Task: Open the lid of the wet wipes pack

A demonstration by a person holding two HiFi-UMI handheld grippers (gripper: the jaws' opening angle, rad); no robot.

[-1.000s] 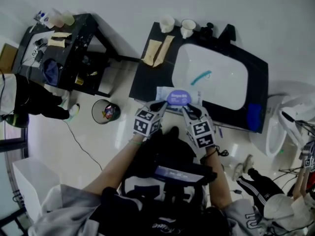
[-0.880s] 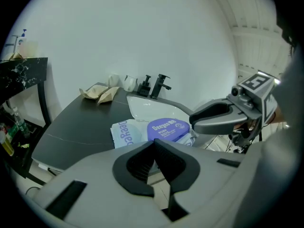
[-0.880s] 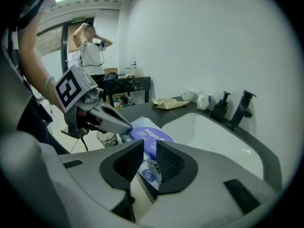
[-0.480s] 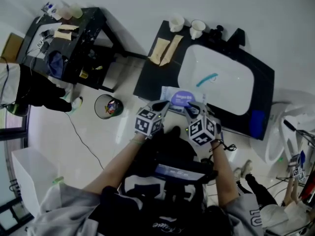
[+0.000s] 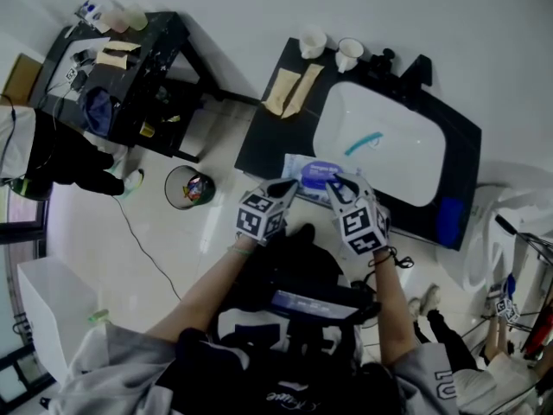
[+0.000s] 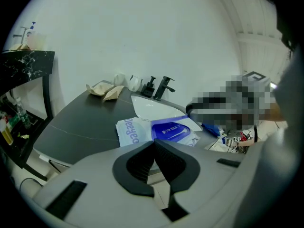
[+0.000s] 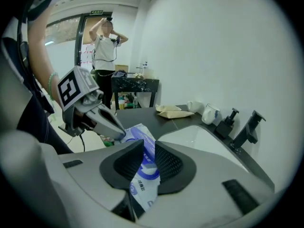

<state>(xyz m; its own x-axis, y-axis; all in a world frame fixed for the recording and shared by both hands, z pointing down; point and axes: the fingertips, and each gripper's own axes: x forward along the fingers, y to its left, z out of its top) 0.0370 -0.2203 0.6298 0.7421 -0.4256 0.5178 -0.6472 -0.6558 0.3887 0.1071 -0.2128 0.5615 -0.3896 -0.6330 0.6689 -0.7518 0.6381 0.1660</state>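
Wet wipes pack (image 5: 316, 172) pinched between right gripper (image 5: 338, 183) fingers; left gripper (image 5: 288, 185) fingers closed together at its edge.

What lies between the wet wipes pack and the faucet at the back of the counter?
The white sink basin, with a teal item lying in it; the head view shows it between the wet wipes pack and the faucet.
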